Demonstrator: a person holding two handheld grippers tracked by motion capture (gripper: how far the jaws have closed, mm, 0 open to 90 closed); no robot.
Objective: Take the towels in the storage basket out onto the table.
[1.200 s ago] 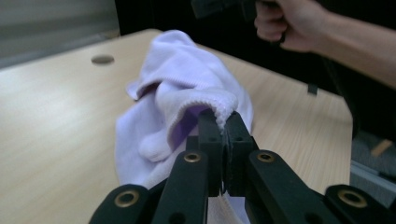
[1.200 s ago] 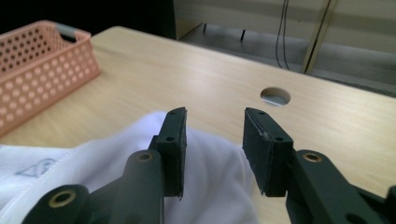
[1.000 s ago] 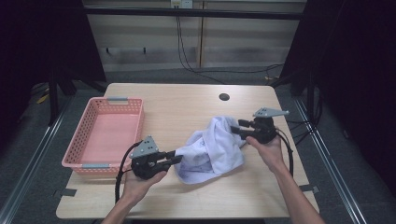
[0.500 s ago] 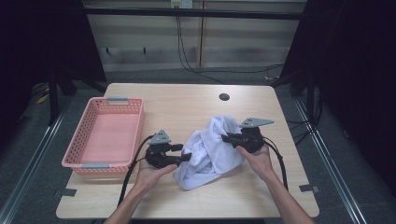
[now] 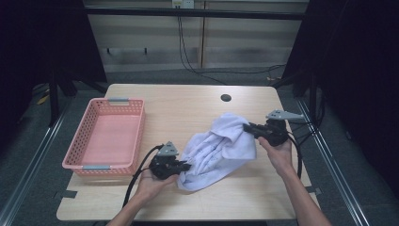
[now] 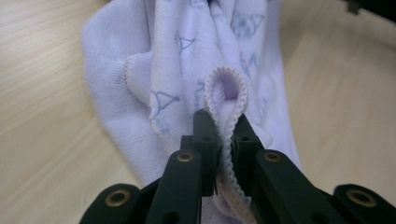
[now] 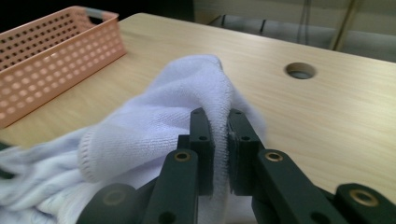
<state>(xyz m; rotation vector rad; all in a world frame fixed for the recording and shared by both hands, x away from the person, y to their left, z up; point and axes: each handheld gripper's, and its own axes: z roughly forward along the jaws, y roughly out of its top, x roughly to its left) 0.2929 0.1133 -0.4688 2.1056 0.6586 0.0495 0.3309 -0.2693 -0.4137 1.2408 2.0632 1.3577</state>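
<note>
A pale lavender cloth [image 5: 219, 149] with small triangle prints lies crumpled on the wooden table [image 5: 188, 113], stretched between both grippers. My left gripper [image 5: 186, 165] is at its near-left end. In the left gripper view the left gripper [image 6: 223, 122] pinches a looped ribbed hem of the cloth [image 6: 187, 56]; its jaws have just been closing on it. My right gripper [image 5: 247, 127] holds the far-right end. In the right gripper view the right gripper [image 7: 219, 117] pinches a thick fold of the cloth [image 7: 154, 126]; these jaws have also just been closing on fabric.
An empty pink mesh basket [image 5: 113, 136] stands at the table's left, and the basket [image 7: 51, 51] appears again in the right gripper view. A round cable hole [image 5: 226, 98] sits near the far edge. Bare wood lies beyond the cloth and along the front edge.
The left gripper came in to the cloth's near-left edge and shut on the hem. The right gripper pushed in, shut on a fold, then drew back to the right, stretching the cloth.
</note>
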